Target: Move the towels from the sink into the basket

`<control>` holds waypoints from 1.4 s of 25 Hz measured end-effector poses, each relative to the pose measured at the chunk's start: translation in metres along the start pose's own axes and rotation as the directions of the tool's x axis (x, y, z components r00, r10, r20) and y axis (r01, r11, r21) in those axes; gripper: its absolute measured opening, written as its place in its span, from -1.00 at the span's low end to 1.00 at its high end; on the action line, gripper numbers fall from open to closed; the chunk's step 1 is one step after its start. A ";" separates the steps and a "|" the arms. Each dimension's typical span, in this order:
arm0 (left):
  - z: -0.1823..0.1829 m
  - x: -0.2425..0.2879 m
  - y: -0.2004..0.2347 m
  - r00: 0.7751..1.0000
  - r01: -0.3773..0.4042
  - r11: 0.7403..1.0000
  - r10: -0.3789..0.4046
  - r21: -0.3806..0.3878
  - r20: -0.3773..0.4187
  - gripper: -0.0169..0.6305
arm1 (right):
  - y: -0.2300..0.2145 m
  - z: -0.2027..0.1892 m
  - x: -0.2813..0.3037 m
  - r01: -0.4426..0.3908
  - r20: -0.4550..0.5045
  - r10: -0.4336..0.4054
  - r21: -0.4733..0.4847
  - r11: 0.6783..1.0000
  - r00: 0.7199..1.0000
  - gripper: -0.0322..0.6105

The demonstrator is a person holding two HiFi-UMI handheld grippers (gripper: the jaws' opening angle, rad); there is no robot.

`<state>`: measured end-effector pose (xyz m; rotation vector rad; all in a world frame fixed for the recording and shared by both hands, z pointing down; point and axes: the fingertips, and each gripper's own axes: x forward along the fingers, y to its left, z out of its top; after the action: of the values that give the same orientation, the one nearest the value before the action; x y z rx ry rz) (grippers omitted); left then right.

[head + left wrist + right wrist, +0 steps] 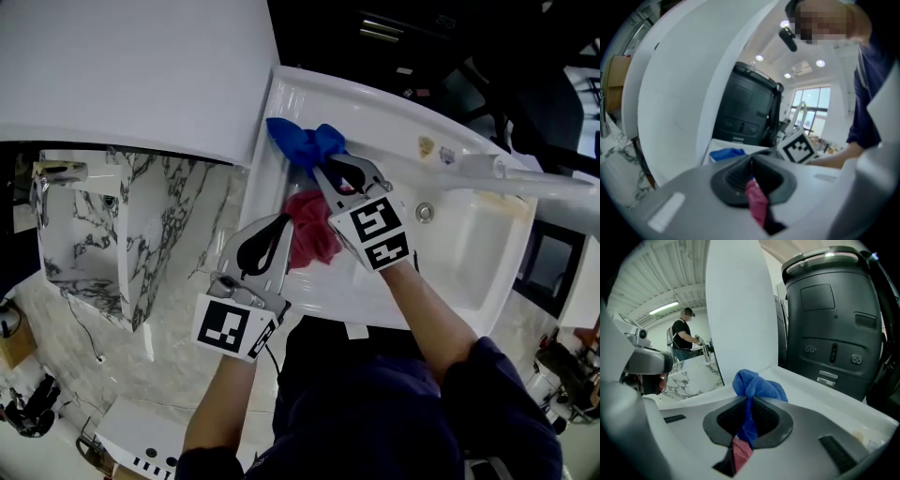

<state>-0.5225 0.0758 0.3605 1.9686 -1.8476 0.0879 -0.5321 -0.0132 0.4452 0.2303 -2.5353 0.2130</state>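
A blue towel point(300, 141) lies bunched at the far left corner of the white sink point(375, 98). My right gripper point(322, 167) is shut on it; in the right gripper view the blue towel point(757, 387) runs down between the closed pads point(766, 420), lifted off the basin. A pink towel point(309, 232) lies in the sink below it. My left gripper point(284, 225) is at that towel's left edge. In the left gripper view a strip of pink towel point(757, 201) is pinched between the closed jaws. No basket is in view.
A large white curved body point(122, 75) rises left of the sink, over a marble-patterned counter point(141, 216). The faucet point(506, 173) and drain point(425, 213) lie toward the sink's right. A dark grey machine point(834, 324) stands behind. A person point(684, 336) stands far off.
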 end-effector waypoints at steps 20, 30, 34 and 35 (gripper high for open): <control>0.044 -0.032 -0.052 0.997 0.024 0.997 -0.030 0.070 0.072 -0.92 | 0.021 0.075 -0.121 0.024 0.197 -0.020 -0.021 0.999 0.980 -0.79; 0.047 -0.024 -0.098 0.989 0.126 0.986 -0.134 0.110 0.067 -0.92 | 0.026 0.067 -0.196 0.073 0.242 -0.071 0.001 0.997 0.968 -0.79; 0.046 -0.013 -0.129 0.980 0.186 0.974 -0.194 0.130 0.050 -0.92 | 0.019 0.047 -0.229 0.099 0.240 -0.107 0.043 0.994 0.965 -0.79; 0.045 -0.010 -0.138 0.977 0.203 0.970 -0.211 0.137 0.043 -0.92 | 0.016 0.042 -0.237 0.105 0.241 -0.116 0.057 0.993 0.964 -0.79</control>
<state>-0.4018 0.0706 0.2793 2.2661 -1.6977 0.0932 -0.3640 0.0221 0.2757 0.4387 -2.7522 0.2075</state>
